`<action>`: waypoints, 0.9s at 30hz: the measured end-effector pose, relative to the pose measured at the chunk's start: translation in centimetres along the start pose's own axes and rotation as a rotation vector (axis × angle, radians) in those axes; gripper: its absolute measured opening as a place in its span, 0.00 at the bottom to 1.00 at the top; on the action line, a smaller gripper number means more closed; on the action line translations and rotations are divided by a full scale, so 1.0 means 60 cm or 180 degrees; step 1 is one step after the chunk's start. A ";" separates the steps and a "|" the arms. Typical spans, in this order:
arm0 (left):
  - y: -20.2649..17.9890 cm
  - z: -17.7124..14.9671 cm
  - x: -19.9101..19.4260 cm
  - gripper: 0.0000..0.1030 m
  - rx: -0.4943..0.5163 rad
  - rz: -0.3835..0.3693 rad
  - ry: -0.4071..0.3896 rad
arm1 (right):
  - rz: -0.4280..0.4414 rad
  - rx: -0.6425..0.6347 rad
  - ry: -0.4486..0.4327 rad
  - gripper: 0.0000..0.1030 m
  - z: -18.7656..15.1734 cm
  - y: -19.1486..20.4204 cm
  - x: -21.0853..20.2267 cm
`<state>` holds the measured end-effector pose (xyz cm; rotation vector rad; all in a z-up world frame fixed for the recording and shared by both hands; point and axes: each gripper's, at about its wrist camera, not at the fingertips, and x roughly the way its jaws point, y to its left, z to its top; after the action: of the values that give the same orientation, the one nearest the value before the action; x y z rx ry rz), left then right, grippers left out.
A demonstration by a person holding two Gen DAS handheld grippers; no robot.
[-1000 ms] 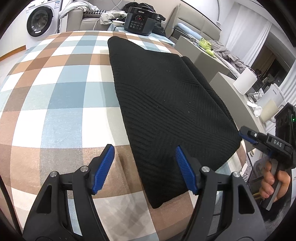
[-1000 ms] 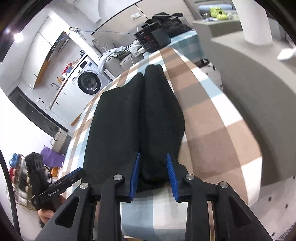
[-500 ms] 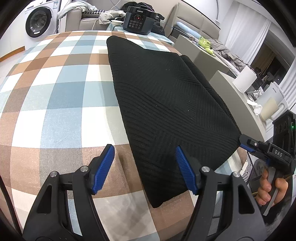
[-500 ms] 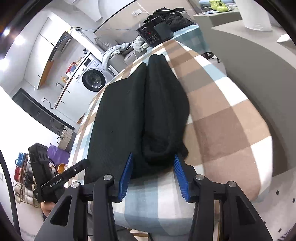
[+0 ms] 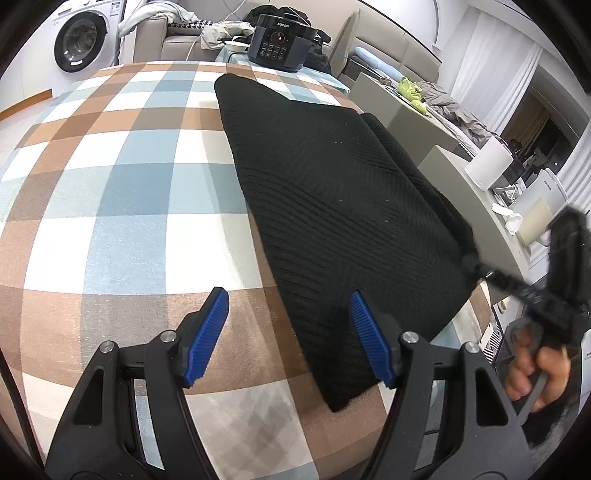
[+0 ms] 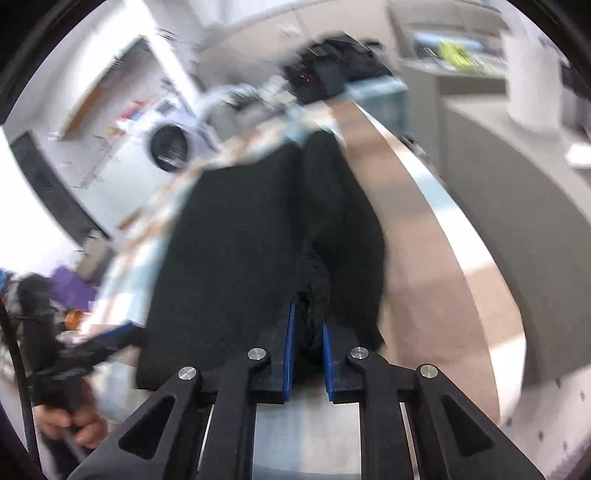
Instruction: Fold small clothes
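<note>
One ribbed black knit garment [image 5: 332, 206]

A home: a washing machine [image 5: 79, 38], a beige sofa [image 5: 177, 44] strewn with clothes, an electric cooker [image 5: 280, 42] (branded SUPOR) and sheer curtains [image 5: 495, 66] fill the room.

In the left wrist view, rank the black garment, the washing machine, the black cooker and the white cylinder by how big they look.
1. black garment, by far the largest.
2. washing machine, partly cut off at the frame edge.
3. black cooker.
4. white cylinder, smallest.
The last three stand farther from the camera, so true sizes are unsure.
</note>
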<state>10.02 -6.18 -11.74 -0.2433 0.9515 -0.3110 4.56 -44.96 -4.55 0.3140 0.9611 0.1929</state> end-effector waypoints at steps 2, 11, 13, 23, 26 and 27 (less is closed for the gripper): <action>-0.002 0.000 0.004 0.64 0.0008 -0.0003 0.0010 | 0.0191 0.0197 -0.0073 0.22 -0.002 -0.016 -0.009; -0.007 0.011 0.037 0.64 -0.0107 -0.0075 0.0042 | 0.0273 0.0456 -0.0143 0.42 0.030 -0.062 -0.003; -0.007 0.015 0.041 0.58 -0.0134 -0.0136 0.0000 | 0.0273 0.0434 -0.0126 0.42 0.035 -0.060 0.009; 0.005 0.026 0.051 0.14 -0.0190 -0.0154 -0.0091 | 0.0253 0.0308 0.0009 0.25 0.038 -0.039 0.045; 0.021 0.027 0.043 0.13 -0.0219 -0.0082 -0.0138 | 0.0298 0.0224 0.0051 0.24 0.039 -0.020 0.056; 0.029 0.028 0.039 0.13 -0.0244 -0.0050 -0.0155 | 0.0309 0.0185 0.0064 0.24 0.040 -0.009 0.062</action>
<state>12.93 -5.29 -13.17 -0.3273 0.9148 -0.2823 8.64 -44.80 -6.32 0.4130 0.9733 0.2574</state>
